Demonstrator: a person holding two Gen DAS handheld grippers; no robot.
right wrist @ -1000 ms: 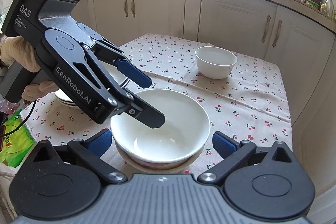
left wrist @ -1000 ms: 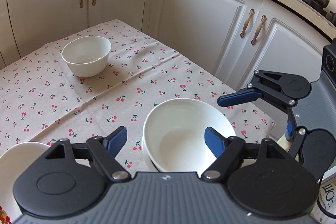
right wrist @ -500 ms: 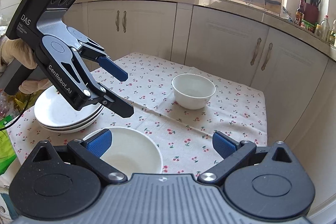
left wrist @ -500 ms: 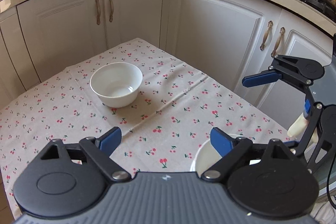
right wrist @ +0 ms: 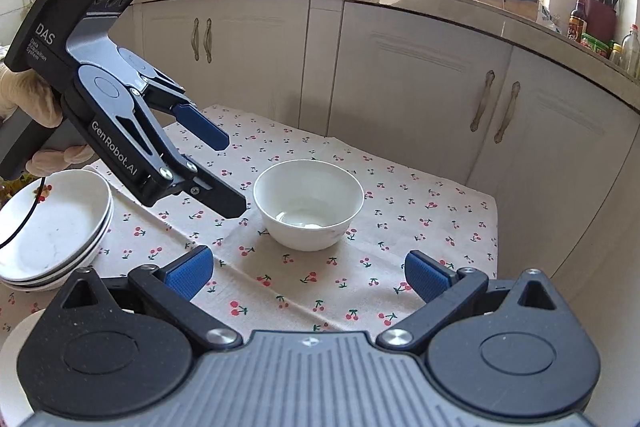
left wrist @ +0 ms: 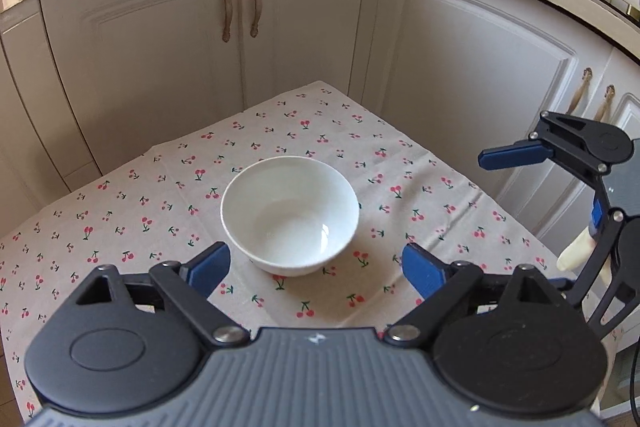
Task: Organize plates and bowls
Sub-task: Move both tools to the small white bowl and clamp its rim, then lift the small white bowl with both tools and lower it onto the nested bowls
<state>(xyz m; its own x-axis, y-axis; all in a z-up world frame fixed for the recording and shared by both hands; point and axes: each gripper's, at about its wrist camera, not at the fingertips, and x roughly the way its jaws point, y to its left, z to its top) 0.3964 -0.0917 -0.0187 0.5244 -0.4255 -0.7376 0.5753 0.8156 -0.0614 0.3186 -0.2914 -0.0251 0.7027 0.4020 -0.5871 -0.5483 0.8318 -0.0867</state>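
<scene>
A small white bowl (left wrist: pixel 290 215) stands alone on the cherry-print tablecloth (left wrist: pixel 120 227), just ahead of my left gripper (left wrist: pixel 314 269). Its jaws are opening, with nothing between them. In the right wrist view the same bowl (right wrist: pixel 308 203) sits ahead of my right gripper (right wrist: pixel 308 273), which is open and empty. The left gripper (right wrist: pixel 226 173) hovers to the bowl's left, held by a gloved hand (right wrist: pixel 24 95). A stack of white plates (right wrist: pixel 52 227) lies at the left. The right gripper's upper finger (left wrist: pixel 508 155) shows at the right edge of the left wrist view.
White cabinet doors (right wrist: pixel 420 99) close in behind and to the right of the table. The table's right edge (right wrist: pixel 494 227) falls away near the bowl. A white rim (right wrist: pixel 16 339) peeks out at the bottom left, mostly hidden by my right gripper.
My left gripper let go of the near bowl's rim and its jaws widened. Both grippers moved away from that bowl, now out of view, toward the lone bowl.
</scene>
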